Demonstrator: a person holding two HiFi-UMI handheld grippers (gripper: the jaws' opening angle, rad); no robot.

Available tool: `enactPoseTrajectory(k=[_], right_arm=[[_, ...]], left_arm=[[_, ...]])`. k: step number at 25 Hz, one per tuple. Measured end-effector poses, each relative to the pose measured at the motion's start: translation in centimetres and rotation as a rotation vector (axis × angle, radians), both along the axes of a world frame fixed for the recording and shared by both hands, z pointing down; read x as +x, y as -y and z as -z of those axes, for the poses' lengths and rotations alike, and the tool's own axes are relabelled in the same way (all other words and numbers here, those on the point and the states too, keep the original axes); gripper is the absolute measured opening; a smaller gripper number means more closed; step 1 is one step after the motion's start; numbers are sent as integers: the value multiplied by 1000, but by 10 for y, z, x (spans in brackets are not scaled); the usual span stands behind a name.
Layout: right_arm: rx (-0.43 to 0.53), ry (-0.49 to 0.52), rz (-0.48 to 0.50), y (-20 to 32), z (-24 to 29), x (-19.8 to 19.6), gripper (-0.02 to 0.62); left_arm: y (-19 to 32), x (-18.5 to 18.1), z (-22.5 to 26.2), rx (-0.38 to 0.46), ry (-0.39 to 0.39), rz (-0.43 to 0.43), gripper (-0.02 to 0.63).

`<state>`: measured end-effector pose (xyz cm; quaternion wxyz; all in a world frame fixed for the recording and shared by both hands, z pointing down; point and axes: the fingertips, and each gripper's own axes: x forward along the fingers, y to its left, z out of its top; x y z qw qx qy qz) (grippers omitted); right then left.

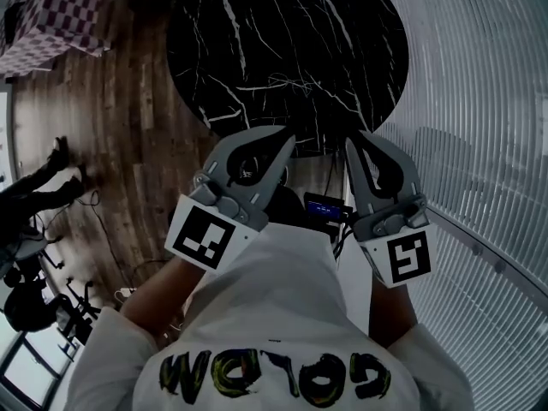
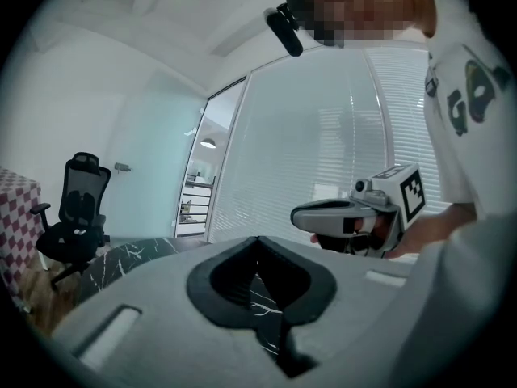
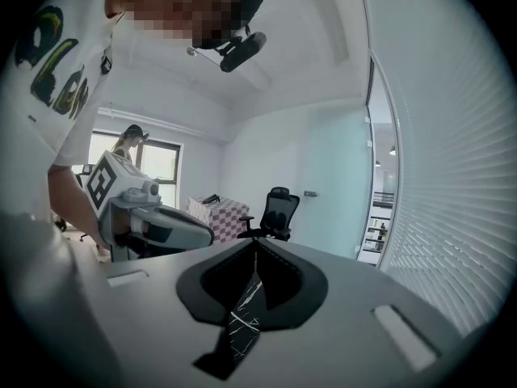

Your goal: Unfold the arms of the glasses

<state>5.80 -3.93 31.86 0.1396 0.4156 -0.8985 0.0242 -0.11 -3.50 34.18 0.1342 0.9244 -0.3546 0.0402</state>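
Glasses showed in no view, so their direction and long axis from fingers could not be told. Left gripper [image 1: 288, 137] and right gripper [image 1: 352, 138] both closed, empty, side by side, tips over near edge of table [image 1: 282, 41]. Neither hand judged nearer.

Ahead: we see bare black marble on the table [image 1: 291, 41] in front of both grippers.
Middle: the left gripper [image 1: 288, 139] and right gripper [image 1: 352, 138], both closed, leave a narrow gap between their tips at the table's near edge.
Right: blinds [image 1: 488, 144] wall us in near the right gripper.
Left: open wood floor [image 1: 120, 118]; a checkered box [image 1: 38, 24] and a chair [image 1: 34, 302] stand well apart.
Below: a dark device [image 1: 325, 208] and our own body sit close underneath.
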Motion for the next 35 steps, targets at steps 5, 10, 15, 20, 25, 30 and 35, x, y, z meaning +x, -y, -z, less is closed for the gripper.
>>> enactPoseTrajectory(k=[5, 10, 15, 20, 25, 30, 35], right_arm=[[-18, -45, 46, 12, -23, 1, 26], [-68, -112, 114, 22, -68, -2, 35], [-124, -177, 176, 28, -112, -6, 43], [-180, -207, 195, 39, -158, -8, 54], [-234, -274, 233, 51, -206, -13, 58], [-274, -339, 272, 59, -249, -20, 60], [-294, -394, 291, 74, -288, -22, 60]], left_arm=[[7, 3, -19, -22, 8, -3, 0], [15, 2, -41, -37, 35, -5, 0], [22, 0, -74, -80, 73, -2, 0], [27, -1, -113, -135, 106, -12, 2], [37, -3, -151, -178, 128, -8, 2], [46, -5, -189, -223, 145, 1, 2], [55, -7, -222, -253, 164, 2, 2]])
